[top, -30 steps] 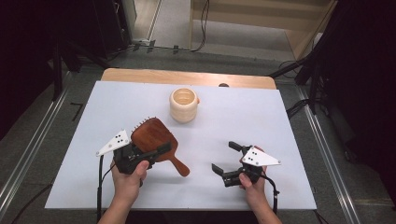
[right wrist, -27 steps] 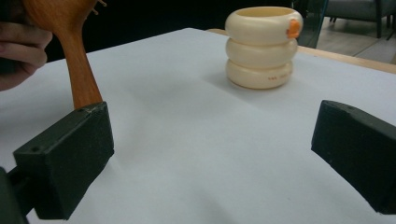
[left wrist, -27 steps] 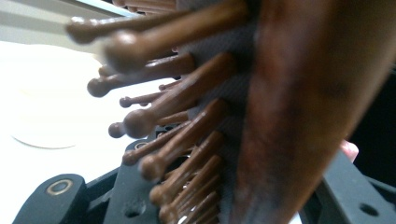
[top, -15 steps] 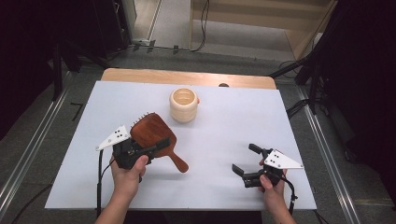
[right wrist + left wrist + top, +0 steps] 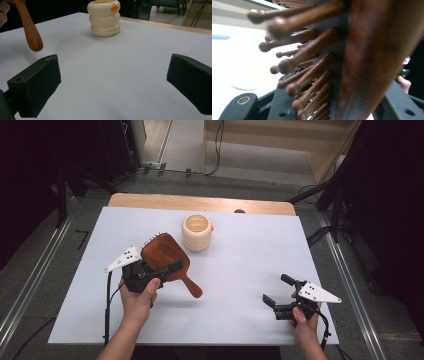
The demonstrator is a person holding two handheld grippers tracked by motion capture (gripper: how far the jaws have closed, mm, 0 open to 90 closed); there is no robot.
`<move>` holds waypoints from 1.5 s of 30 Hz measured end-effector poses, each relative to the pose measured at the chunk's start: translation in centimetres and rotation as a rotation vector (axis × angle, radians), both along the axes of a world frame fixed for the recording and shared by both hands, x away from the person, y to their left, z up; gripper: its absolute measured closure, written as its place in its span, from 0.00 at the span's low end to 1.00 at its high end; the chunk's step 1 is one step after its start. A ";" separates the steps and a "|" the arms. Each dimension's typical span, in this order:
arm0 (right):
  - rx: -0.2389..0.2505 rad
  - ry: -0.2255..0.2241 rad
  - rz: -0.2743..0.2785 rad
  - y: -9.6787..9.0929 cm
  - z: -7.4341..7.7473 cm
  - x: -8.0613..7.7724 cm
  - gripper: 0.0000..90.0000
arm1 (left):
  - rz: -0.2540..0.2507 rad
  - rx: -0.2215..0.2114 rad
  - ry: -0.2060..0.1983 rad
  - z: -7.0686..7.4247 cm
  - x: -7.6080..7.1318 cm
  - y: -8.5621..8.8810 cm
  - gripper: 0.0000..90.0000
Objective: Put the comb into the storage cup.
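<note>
Here we keep the left hand-held gripper (image 5: 165, 269) clenched on the dark wooden paddle hairbrush (image 5: 167, 260), lifted just before the cream ribbed cup (image 5: 196, 232) for dropping in, while our right hand-held gripper (image 5: 278, 294) waits released, well right of it.
</note>
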State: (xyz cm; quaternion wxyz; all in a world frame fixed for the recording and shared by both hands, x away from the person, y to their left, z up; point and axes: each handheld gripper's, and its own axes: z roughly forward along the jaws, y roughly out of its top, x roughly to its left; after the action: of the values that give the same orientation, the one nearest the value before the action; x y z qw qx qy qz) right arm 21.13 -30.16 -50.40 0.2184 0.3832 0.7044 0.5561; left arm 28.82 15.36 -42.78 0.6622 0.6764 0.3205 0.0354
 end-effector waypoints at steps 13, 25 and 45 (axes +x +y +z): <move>0.005 -0.007 -0.052 -2.9 -0.2 -0.6 0.00 | 0.001 0.000 -0.010 1.0 1.4 -0.8 0.64; -0.007 -0.020 -0.086 -4.2 -0.5 -0.7 0.00 | 0.010 -0.004 -0.003 1.5 2.7 -1.3 0.64; -0.011 -0.020 -0.069 -4.0 -0.8 -0.8 0.00 | 0.038 -0.002 -0.003 3.1 5.1 -1.4 0.64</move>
State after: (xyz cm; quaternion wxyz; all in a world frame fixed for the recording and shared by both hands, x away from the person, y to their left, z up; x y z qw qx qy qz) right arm 20.30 -34.21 -51.21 0.2465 0.4004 0.6916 0.5484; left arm 33.90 13.96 -39.69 0.6626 0.6693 0.3326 0.0486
